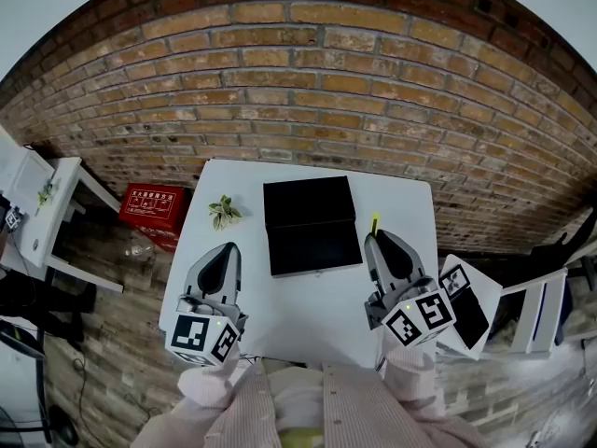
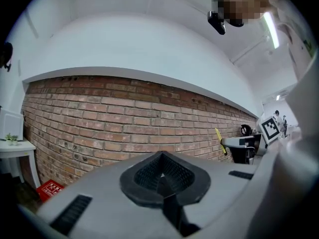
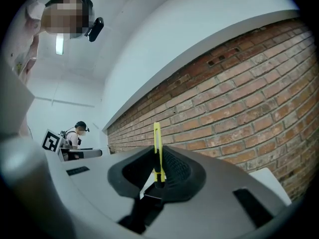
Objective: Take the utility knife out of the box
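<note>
At lower left, the left tool (image 1: 226, 250) hangs over the white desk (image 1: 289, 311), its jaws together and empty. In the centre the black box (image 1: 311, 224) lies open. At right, the right tool (image 1: 376, 238) is clamped on the yellow utility knife (image 1: 375, 222), outside the box.

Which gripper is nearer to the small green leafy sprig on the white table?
Left. The left gripper is just below the small green leafy sprig in the head view; the right gripper, holding a thin yellow utility knife, is past the open black box to the right.
</note>
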Demonstrator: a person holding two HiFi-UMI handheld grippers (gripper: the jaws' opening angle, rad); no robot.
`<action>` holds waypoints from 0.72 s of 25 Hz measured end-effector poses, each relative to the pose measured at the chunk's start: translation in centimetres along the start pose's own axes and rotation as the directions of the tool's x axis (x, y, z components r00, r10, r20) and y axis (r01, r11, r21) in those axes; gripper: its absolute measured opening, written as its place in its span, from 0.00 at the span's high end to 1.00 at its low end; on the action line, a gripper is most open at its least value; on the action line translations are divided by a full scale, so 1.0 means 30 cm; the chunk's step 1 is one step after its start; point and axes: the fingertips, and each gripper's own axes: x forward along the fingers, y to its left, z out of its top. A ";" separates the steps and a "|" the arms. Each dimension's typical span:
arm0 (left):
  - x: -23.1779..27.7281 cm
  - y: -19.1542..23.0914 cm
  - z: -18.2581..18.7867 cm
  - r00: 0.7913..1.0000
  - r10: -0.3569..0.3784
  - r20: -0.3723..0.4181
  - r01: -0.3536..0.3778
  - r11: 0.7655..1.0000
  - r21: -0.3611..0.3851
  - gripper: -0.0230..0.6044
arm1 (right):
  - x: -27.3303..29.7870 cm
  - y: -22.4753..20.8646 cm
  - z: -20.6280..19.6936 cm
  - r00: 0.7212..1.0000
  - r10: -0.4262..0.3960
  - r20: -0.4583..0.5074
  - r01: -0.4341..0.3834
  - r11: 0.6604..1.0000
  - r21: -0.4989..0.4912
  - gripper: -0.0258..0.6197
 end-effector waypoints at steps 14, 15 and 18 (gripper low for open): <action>-0.005 0.008 -0.056 0.999 0.010 -0.035 -0.011 1.000 -0.008 0.98 | -0.006 -0.018 -0.019 1.000 -0.016 -0.019 0.016 1.000 -0.005 0.88; -0.005 0.009 -0.058 0.999 0.012 -0.037 -0.012 1.000 -0.008 0.98 | -0.007 -0.020 -0.020 1.000 -0.018 -0.019 0.018 1.000 -0.004 0.88; -0.005 0.014 -0.067 0.999 0.015 -0.042 -0.016 1.000 -0.011 0.98 | -0.006 -0.021 -0.024 1.000 -0.020 -0.022 0.020 1.000 -0.004 0.88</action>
